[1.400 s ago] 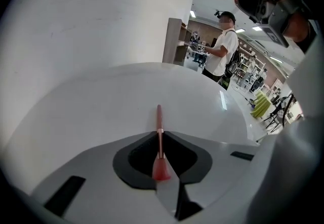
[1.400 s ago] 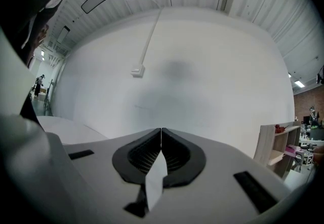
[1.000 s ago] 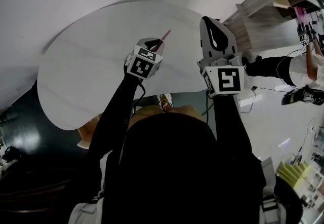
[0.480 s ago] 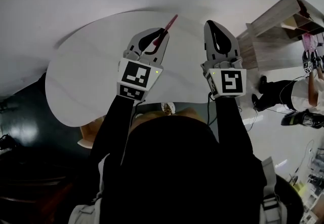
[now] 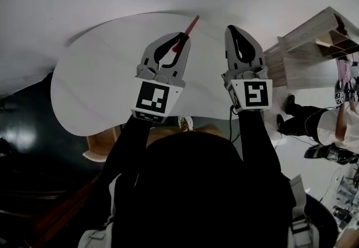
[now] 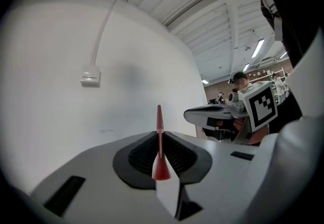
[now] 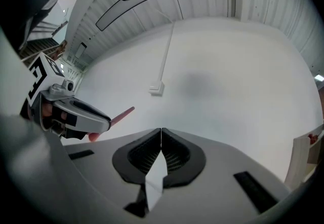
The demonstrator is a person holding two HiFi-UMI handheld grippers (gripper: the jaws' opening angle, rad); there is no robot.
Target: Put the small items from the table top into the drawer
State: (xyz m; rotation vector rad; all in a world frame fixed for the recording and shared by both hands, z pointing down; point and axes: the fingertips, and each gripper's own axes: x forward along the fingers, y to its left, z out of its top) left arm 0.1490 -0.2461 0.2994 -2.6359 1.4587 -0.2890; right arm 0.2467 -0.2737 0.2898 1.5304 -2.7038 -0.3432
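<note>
In the head view both grippers are raised side by side above the white round table. My left gripper is shut on a thin red pen, whose tip sticks out past the jaws toward the wall. The left gripper view shows the pen pinched upright between the left gripper's dark pads. My right gripper is shut with nothing in it; its jaws meet in a closed line in the right gripper view. That view also shows the left gripper and the pen at its left.
A wooden drawer shows under the table's near edge, with a small golden item beside it. A wooden shelf unit stands at the right, with a person beyond it. A white wall with a switch faces both grippers.
My left gripper has risen from the table top with the red pen and tipped up from pointing downward to nearly level. The right gripper has shifted slightly and stays shut.
</note>
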